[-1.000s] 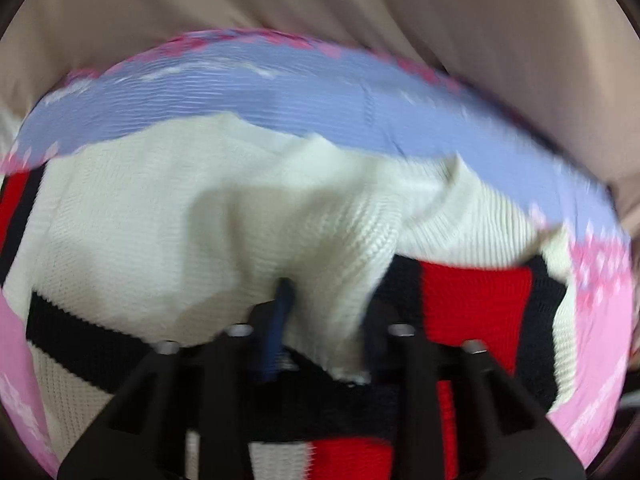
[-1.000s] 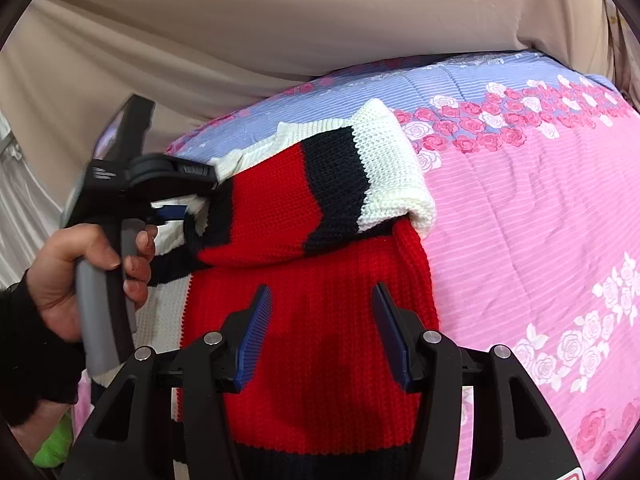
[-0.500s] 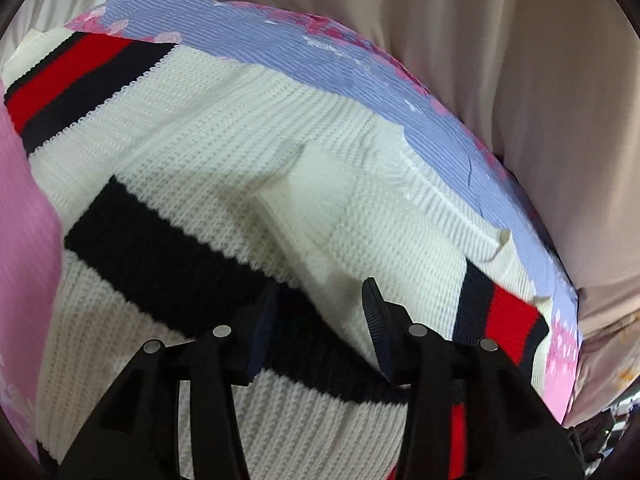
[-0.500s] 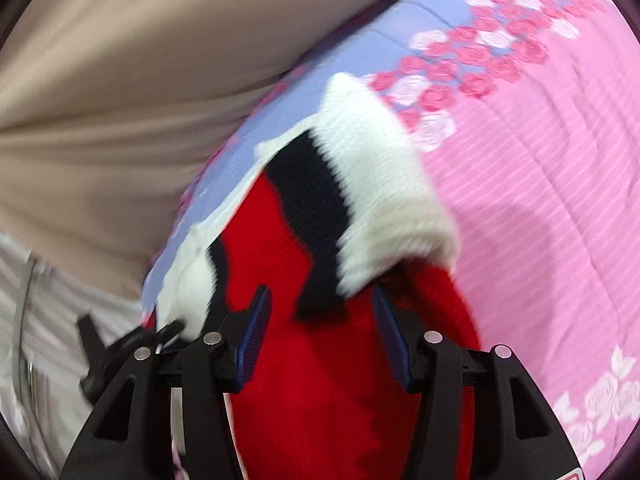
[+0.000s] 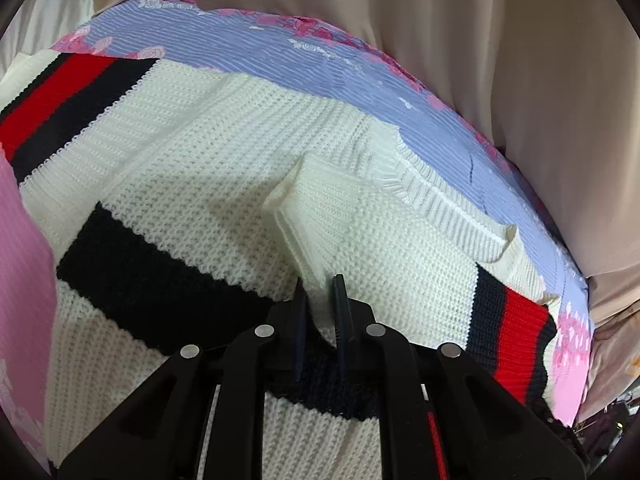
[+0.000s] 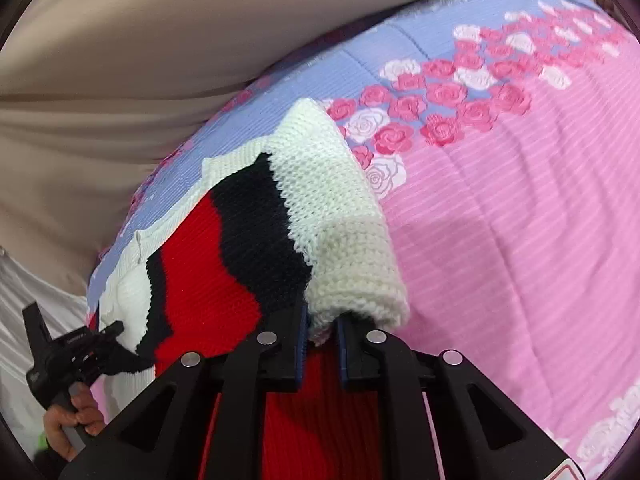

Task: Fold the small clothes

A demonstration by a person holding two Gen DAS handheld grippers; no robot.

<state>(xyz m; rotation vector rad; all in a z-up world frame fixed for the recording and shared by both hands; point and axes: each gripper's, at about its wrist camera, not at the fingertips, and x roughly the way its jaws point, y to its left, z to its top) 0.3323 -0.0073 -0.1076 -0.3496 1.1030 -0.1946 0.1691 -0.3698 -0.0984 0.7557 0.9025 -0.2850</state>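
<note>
A knit sweater (image 5: 208, 168) in white, black and red stripes lies on a pink and lavender rose-print bedspread (image 6: 520, 216). My left gripper (image 5: 321, 288) is shut on a raised white fold of the sweater (image 5: 296, 224) at its middle. My right gripper (image 6: 321, 320) is shut on the white cuff of a folded-over sleeve (image 6: 352, 272), lifted a little above the red body. The left gripper and the hand holding it show at the lower left of the right wrist view (image 6: 72, 356).
A beige curtain (image 5: 480, 60) hangs close behind the bed's far edge. The pink bedspread stretches to the right of the sweater in the right wrist view. White cloth (image 6: 24, 312) hangs at the far left.
Both grippers were open half a second ago and have closed: the left on the white fold, the right on the sleeve cuff. The right gripper moved in close to the cuff.
</note>
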